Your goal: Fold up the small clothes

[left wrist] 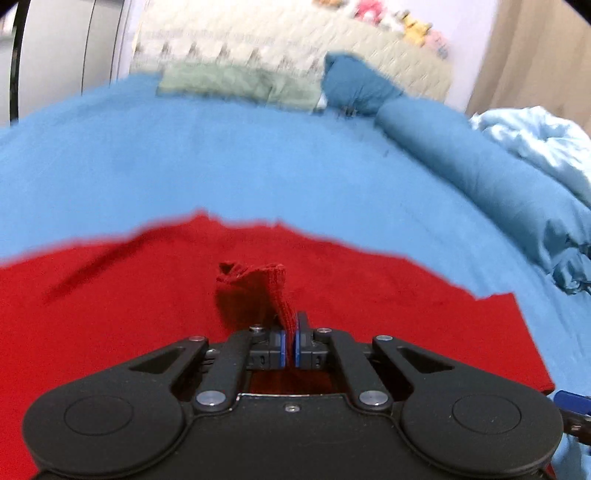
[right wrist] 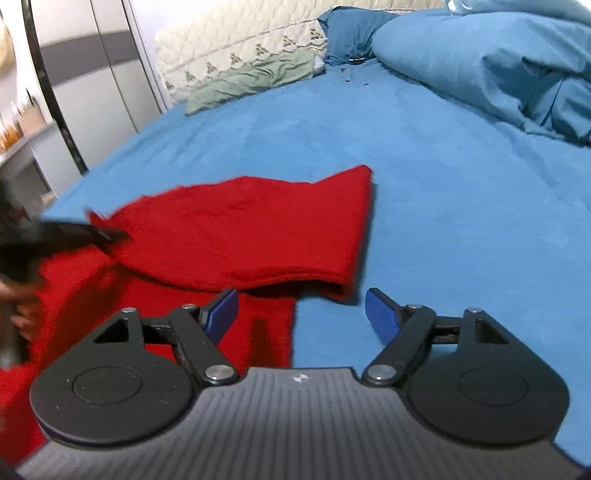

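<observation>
Red knit cloth, a small garment, lies on the blue bed sheet toward the near left part of the bed. In the right wrist view its upper layer is lifted and drawn across the lower one, forming a fold with a rounded edge on the right; a pointed corner rises at the far right of the fold.

Far left, same view: the left gripper, black and blurred, meets the garment's left edge. A bit of the person's hand shows beneath it, blurred.

Left wrist view: the left gripper has its blue-padded jaws pressed together on a pinch of the red knit, a ribbed edge standing up just ahead of the pads. The rest of the garment spreads flat below and to both sides, its far edge against bare sheet.

Centre of the right wrist view: the right gripper has its jaws spread wide, blue pads apart, nothing between them. Its left pad sits over the red cloth, the right one over bare sheet; whether either touches, cannot tell.

At the far edge of the bed: a folded pale green cloth, behind it a cream quilted headboard. To the right, a dark blue pillow, then a rumpled blue duvet along the right edge.
</observation>
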`<act>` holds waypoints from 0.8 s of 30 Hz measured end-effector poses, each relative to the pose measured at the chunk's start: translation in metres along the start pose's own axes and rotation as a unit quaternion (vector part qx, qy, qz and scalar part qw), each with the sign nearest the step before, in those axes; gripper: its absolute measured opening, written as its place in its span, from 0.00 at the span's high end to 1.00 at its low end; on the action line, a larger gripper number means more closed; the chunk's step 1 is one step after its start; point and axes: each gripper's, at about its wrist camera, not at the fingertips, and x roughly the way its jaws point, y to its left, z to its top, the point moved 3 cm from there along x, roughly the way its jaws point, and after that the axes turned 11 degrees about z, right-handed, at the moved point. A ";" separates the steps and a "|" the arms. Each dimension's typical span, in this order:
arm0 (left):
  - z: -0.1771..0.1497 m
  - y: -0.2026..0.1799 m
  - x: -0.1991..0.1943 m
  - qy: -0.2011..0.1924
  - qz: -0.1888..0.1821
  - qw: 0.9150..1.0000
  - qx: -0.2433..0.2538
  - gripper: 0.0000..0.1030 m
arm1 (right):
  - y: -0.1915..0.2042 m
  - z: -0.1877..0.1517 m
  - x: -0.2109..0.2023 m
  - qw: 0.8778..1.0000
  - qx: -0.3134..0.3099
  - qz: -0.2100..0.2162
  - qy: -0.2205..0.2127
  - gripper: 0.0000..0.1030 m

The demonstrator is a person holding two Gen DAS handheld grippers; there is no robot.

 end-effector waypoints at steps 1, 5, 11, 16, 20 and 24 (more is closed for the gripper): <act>0.005 0.002 -0.009 -0.017 0.008 1.000 0.009 0.96 | 0.000 -0.001 0.004 1.000 -0.005 -0.010 0.006 0.11; 0.022 0.027 -0.046 -0.076 0.058 0.995 0.027 0.96 | 0.005 -0.003 0.022 0.999 -0.022 -0.030 0.030 0.10; 0.018 0.085 -0.066 -0.098 0.117 0.988 0.014 0.96 | 0.029 0.001 0.047 0.996 -0.061 -0.048 0.048 0.10; 0.005 0.107 -0.060 -0.072 0.122 0.990 -0.021 0.96 | 0.048 0.009 0.073 0.989 -0.112 -0.075 0.060 0.10; 0.002 0.112 -0.068 -0.085 0.131 0.987 -0.028 0.96 | 0.049 0.018 0.080 0.982 -0.136 -0.118 0.054 0.12; -0.012 0.125 -0.072 -0.081 0.137 0.986 -0.041 0.96 | 0.032 0.015 0.066 0.984 -0.101 -0.142 0.042 0.11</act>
